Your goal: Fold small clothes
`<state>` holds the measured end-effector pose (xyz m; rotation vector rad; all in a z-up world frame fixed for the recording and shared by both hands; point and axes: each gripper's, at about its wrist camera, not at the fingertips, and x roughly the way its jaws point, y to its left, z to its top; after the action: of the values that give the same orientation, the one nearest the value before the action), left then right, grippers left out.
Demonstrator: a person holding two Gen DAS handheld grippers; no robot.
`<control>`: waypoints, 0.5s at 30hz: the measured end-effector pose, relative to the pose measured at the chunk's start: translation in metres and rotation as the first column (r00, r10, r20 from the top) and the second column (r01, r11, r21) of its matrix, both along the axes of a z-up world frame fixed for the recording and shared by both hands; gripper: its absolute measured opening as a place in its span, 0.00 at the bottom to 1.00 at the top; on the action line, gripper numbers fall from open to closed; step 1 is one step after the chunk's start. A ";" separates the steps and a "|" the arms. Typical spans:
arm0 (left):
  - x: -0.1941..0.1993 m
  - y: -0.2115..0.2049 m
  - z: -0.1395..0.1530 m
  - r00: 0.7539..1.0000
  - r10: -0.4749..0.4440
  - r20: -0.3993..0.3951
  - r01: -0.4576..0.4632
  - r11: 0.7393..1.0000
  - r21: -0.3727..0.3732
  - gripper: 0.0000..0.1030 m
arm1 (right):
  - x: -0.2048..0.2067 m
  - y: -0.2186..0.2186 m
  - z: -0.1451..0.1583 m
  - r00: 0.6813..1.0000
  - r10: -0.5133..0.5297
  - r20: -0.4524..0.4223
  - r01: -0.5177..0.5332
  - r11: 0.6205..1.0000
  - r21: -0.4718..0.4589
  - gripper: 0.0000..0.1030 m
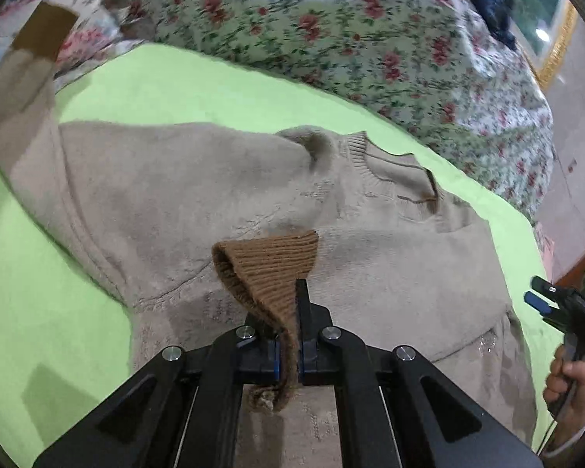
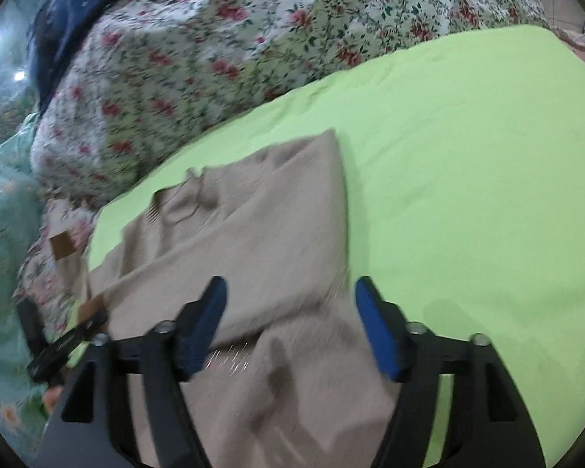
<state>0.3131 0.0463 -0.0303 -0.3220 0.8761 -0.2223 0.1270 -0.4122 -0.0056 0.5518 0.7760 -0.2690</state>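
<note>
A beige knit sweater point(image 1: 253, 187) lies spread on a lime-green sheet point(image 1: 175, 85), neckline toward the far right. My left gripper point(image 1: 282, 304) is shut on the brown ribbed cuff point(image 1: 269, 261) of one sleeve, held above the sweater's body. The other sleeve runs off to the upper left and ends in a brown cuff point(image 1: 45, 31). In the right wrist view my right gripper point(image 2: 291, 284) stands open over the sweater point(image 2: 253, 214) near its right edge, nothing pinched between the blue pads. A hand holds that gripper point(image 1: 542, 296) at the sheet's right side.
A floral quilt point(image 1: 331, 19) is heaped behind the green sheet point(image 2: 468, 156). A dark blue cloth point(image 2: 70, 0) lies on top of the quilt. Teal flowered fabric point(image 2: 4, 234) borders the left of the right wrist view. A gold-framed picture point(image 1: 557, 46) hangs beyond.
</note>
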 end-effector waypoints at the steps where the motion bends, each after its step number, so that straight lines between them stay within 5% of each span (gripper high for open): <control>1: -0.006 0.005 -0.002 1.000 0.003 -0.005 -0.004 1.000 -0.011 0.04 | 0.012 -0.008 -0.006 1.000 -0.004 -0.020 0.004 1.000 0.001 0.69; 7: -0.009 -0.006 -0.005 1.000 -0.024 -0.018 0.024 0.999 0.026 0.04 | 0.063 -0.028 -0.050 0.988 0.044 -0.149 -0.038 0.998 0.042 0.62; 8: -0.008 -0.008 -0.005 0.999 -0.031 -0.017 0.031 0.999 0.027 0.04 | 0.064 -0.027 -0.053 0.987 0.072 -0.141 -0.064 0.996 0.061 0.27; 9: -0.008 -0.011 -0.002 0.999 -0.044 -0.011 0.044 0.999 0.026 0.04 | 0.063 -0.027 -0.052 0.987 0.085 -0.137 -0.075 0.994 0.082 0.09; 15: 0.002 -0.041 -0.002 0.993 -0.120 0.005 0.119 0.990 0.070 0.04 | 0.041 -0.037 -0.021 0.995 0.040 -0.094 -0.047 0.996 -0.073 0.07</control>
<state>0.3147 0.0052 -0.0324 -0.2041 0.8932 -0.3034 0.1679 -0.4496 -0.0270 0.4535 0.8630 -0.2841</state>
